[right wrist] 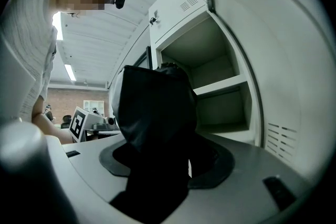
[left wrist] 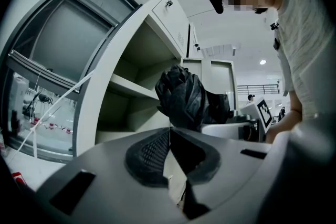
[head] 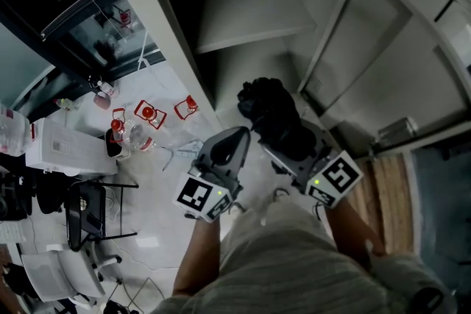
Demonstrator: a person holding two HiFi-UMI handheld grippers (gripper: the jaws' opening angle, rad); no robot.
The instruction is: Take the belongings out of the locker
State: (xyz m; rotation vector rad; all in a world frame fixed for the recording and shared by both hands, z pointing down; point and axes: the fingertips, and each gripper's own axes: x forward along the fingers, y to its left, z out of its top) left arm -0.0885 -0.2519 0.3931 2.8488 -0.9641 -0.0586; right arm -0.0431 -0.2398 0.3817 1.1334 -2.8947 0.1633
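Note:
A crumpled black bag (head: 274,114) hangs in front of the open grey locker (head: 250,29), outside its compartment. My right gripper (head: 275,147) is shut on the bag's lower part. In the right gripper view the black bag (right wrist: 153,113) fills the space between the jaws of that gripper (right wrist: 157,162) and hides their tips. My left gripper (head: 241,134) is just left of the bag, shut, with nothing in it. In the left gripper view its jaws (left wrist: 169,139) meet edge to edge, and the bag (left wrist: 184,96) hangs just beyond them. The locker shelves that show are bare.
The locker door (head: 390,70) stands open to the right. At the left is a white bench with red-capped bottles (head: 147,114), a white box (head: 70,147) and a black chair (head: 85,213). A strip of wooden floor (head: 386,191) lies at the right.

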